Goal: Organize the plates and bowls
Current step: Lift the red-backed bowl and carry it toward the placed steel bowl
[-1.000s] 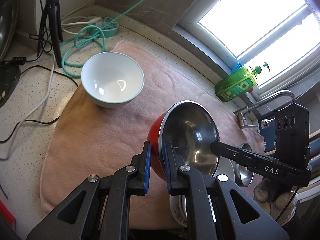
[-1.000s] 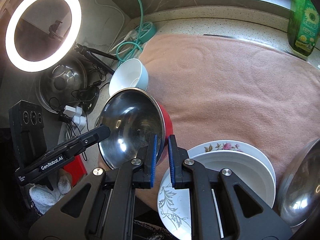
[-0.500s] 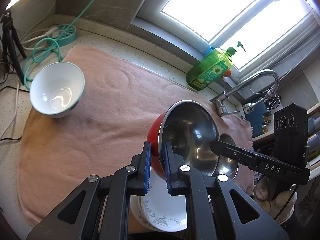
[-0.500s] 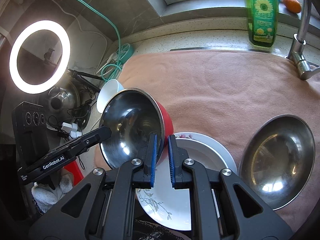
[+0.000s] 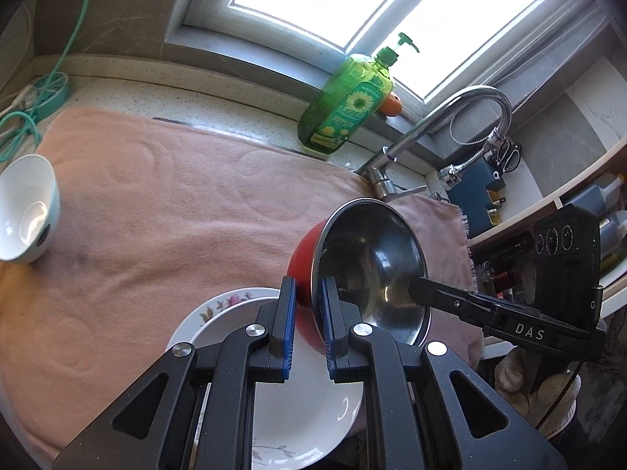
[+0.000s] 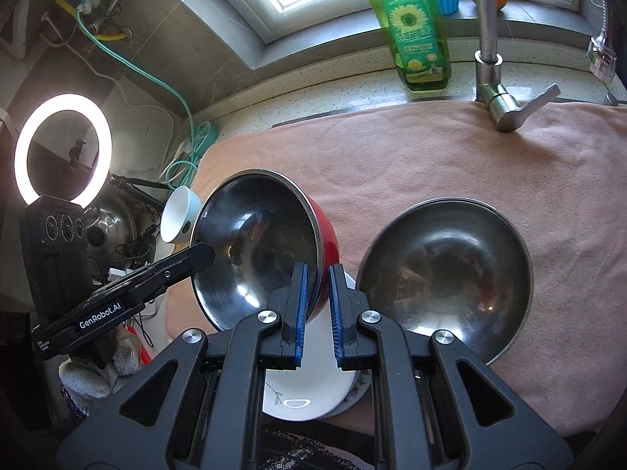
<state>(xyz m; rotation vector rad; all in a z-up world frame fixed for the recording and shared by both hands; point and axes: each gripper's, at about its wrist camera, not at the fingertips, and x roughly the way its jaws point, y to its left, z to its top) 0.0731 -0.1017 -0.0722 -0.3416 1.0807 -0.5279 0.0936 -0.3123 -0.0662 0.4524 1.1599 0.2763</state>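
Both grippers are shut on the rim of a red bowl with a steel inside (image 5: 368,266) (image 6: 258,246), held tilted in the air. My left gripper (image 5: 307,301) pinches one side of the rim, my right gripper (image 6: 317,286) the opposite side. Below the bowl lie stacked white floral plates (image 5: 309,399) (image 6: 305,395) on the pink towel (image 5: 176,203) (image 6: 411,156). A plain steel bowl (image 6: 446,270) sits on the towel just right of the red bowl. A white bowl (image 5: 25,211) (image 6: 178,215) stands at the towel's left end.
A green dish soap bottle (image 5: 345,98) (image 6: 415,27) stands at the back by the window. A steel faucet (image 5: 443,121) (image 6: 490,51) rises at the towel's right end. A ring light (image 6: 62,149), a pot and cables crowd the left.
Both grippers have carried the red bowl rightwards across the towel, away from the white bowl, over the stacked plates and close to the steel bowl.
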